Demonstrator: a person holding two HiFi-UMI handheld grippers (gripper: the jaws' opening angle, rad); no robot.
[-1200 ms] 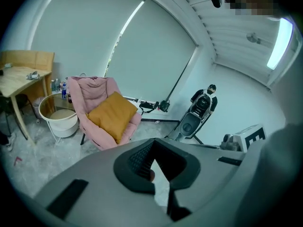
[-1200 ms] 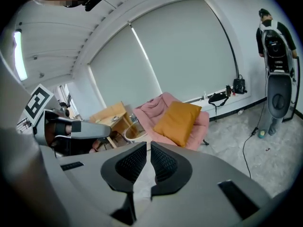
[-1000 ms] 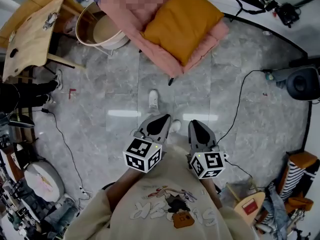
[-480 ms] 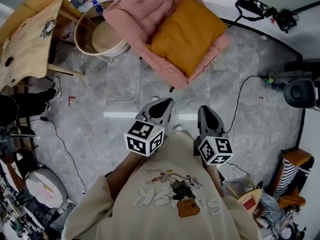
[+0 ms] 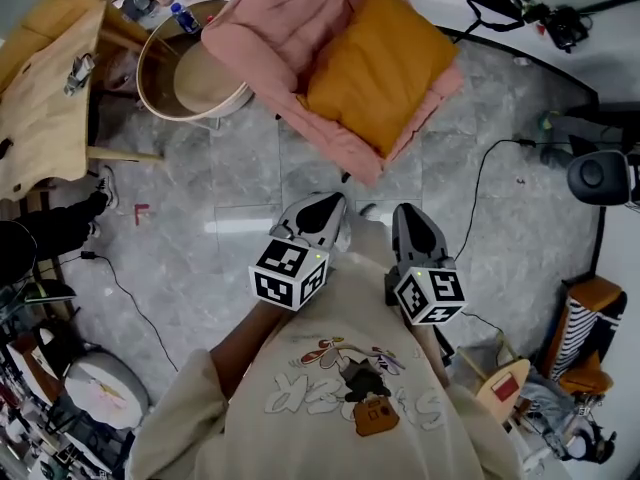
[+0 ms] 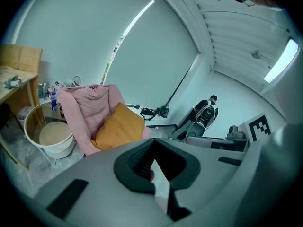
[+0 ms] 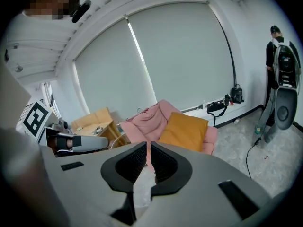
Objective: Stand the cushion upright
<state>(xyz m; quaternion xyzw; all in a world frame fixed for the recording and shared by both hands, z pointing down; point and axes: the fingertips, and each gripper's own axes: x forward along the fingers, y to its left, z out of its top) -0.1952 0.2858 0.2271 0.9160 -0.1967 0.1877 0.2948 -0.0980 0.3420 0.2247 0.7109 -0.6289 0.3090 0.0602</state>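
The mustard cushion (image 5: 385,68) lies reclined on the pink armchair (image 5: 250,28), upper centre of the frame. The left gripper (image 5: 325,208) and right gripper (image 5: 405,216) are directly below it and well apart from it, jaws closed and empty. The right looks slightly nearer.

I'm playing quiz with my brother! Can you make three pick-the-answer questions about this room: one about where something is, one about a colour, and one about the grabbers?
1. Where is the cushion?
A. on a bed
B. on the pink armchair
C. on a shelf

2. What colour is it?
A. blue
B. orange
C. green

3. The left gripper and right gripper are:
A. both shut, empty
B. both clamping the cushion
C. both wide open

Answers:
1 B, it lies on the armchair's seat.
2 B, it is mustard orange in every view.
3 A, the jaws are together with nothing between them.
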